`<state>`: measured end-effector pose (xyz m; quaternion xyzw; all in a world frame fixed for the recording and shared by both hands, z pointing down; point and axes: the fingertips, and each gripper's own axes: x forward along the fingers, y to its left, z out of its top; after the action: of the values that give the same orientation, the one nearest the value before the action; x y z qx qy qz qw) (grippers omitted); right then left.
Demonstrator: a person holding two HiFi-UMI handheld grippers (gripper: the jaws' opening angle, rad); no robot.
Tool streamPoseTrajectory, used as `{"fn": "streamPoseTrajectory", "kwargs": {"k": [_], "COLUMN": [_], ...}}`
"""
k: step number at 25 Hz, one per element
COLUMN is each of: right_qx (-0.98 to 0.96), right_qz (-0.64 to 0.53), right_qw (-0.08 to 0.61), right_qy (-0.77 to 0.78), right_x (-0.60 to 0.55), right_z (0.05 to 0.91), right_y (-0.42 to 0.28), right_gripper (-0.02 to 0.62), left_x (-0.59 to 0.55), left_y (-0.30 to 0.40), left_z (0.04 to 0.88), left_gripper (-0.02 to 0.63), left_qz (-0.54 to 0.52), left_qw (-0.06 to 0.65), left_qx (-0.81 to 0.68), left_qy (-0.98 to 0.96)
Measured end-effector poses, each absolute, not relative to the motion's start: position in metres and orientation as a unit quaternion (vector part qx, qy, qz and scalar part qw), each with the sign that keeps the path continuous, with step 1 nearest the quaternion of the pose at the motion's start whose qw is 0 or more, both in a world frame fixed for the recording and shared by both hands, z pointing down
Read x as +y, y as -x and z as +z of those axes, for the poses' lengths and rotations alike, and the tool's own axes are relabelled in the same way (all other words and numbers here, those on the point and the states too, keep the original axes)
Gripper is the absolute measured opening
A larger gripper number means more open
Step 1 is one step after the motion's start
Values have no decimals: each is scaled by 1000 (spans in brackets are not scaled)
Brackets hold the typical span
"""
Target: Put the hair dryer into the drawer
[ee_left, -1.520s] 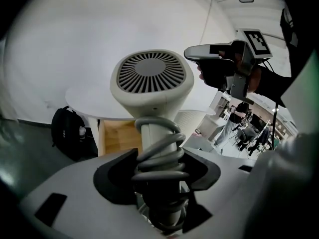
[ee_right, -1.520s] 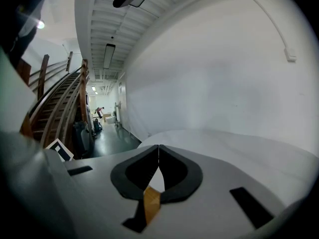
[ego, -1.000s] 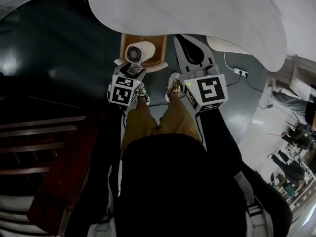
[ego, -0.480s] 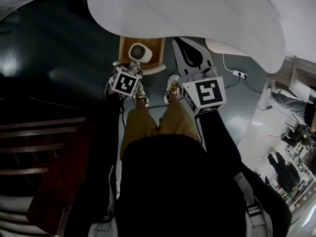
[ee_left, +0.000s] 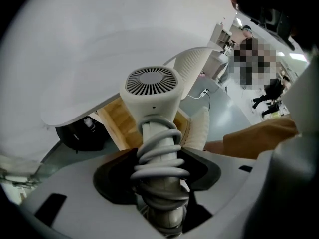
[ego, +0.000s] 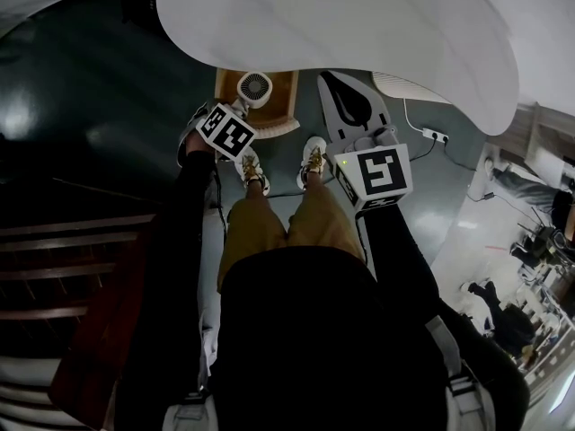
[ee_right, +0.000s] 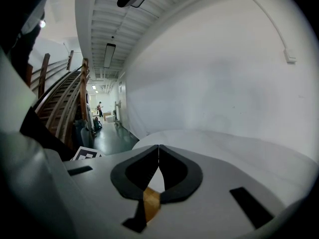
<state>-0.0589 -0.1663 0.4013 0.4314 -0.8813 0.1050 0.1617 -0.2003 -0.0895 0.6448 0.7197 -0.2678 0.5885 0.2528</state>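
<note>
Hair dryer: white, held by its handle in the left tongs. The round grille faces up toward the head camera. A grey cord is coiled round the handle, and both dark pads of the tongs press on the handle and the coils.

Position: in the head view the dryer's head overlaps the left part of the open wooden drawer. The drawer projects toward the person from under the near edge of the white desk. Whether the dryer touches the drawer cannot be told.

Right tongs: closed, tips meeting, nothing gripped. They are held just right of the drawer and point away from the person, toward the desk edge.

Surroundings: the person's shoes stand on the dark floor, near the drawer front. A power strip lies on the floor at the right. The right gripper view shows a staircase at the left.
</note>
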Motion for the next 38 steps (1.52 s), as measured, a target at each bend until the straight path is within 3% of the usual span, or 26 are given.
{"fn": "streamPoseTrajectory", "kwargs": {"k": [7,21,38], "right_qx": [-879,-865,-858], "right_qz": [106,114,120], "right_qw": [171,204,235], "right_qy": [-433,-443,-441], "right_x": [-170,-170,-164], "right_z": [407,429,445], "right_y": [56,39,26], "right_gripper": [26,26,26], "left_x": [-102,-119,-133], "left_y": [205,199,180], "left_z": [658,704,709], "left_gripper": [262,262,267], "left_qz": [650,646,662], "left_qw": [152,168,114], "left_qx": [-197,-178,-187], "left_qy": [-719,-723,-717]}}
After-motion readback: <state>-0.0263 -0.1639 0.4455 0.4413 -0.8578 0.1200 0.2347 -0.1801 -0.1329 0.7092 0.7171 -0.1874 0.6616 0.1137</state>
